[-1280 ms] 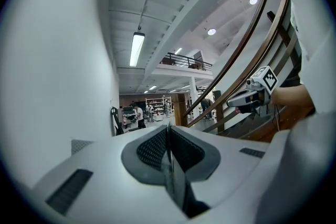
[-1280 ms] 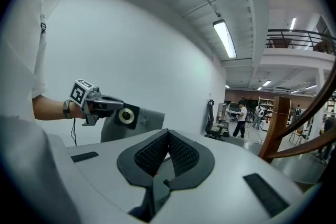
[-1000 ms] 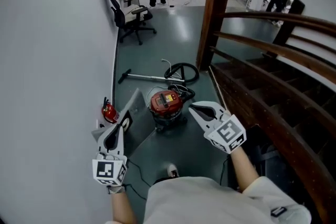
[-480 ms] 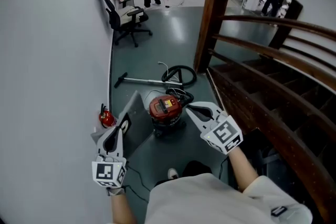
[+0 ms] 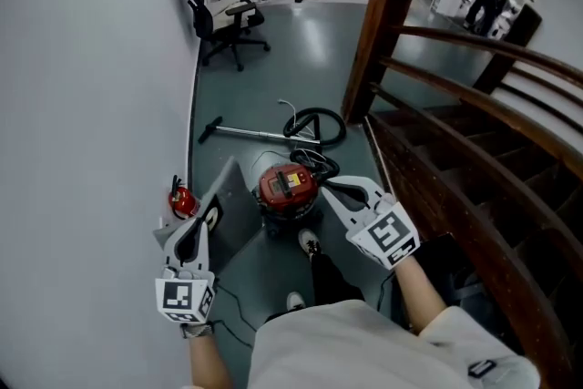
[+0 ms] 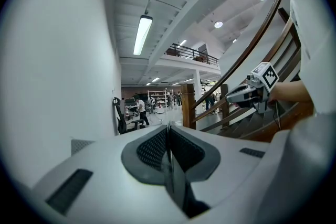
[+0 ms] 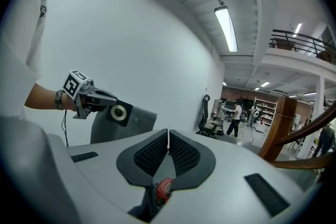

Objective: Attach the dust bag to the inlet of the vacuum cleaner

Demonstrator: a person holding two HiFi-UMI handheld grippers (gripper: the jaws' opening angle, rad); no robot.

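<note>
Left gripper (image 5: 202, 228) clamped on the grey dust bag (image 5: 235, 200), right gripper (image 5: 332, 188) pinched shut and empty — both above the floor-standing red vacuum cleaner (image 5: 289, 187); approach stage, collar-to-inlet alignment likely next.

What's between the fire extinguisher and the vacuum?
In the head view, the grey dust bag, held in the left gripper, shows between the fire extinguisher and the vacuum.
</note>
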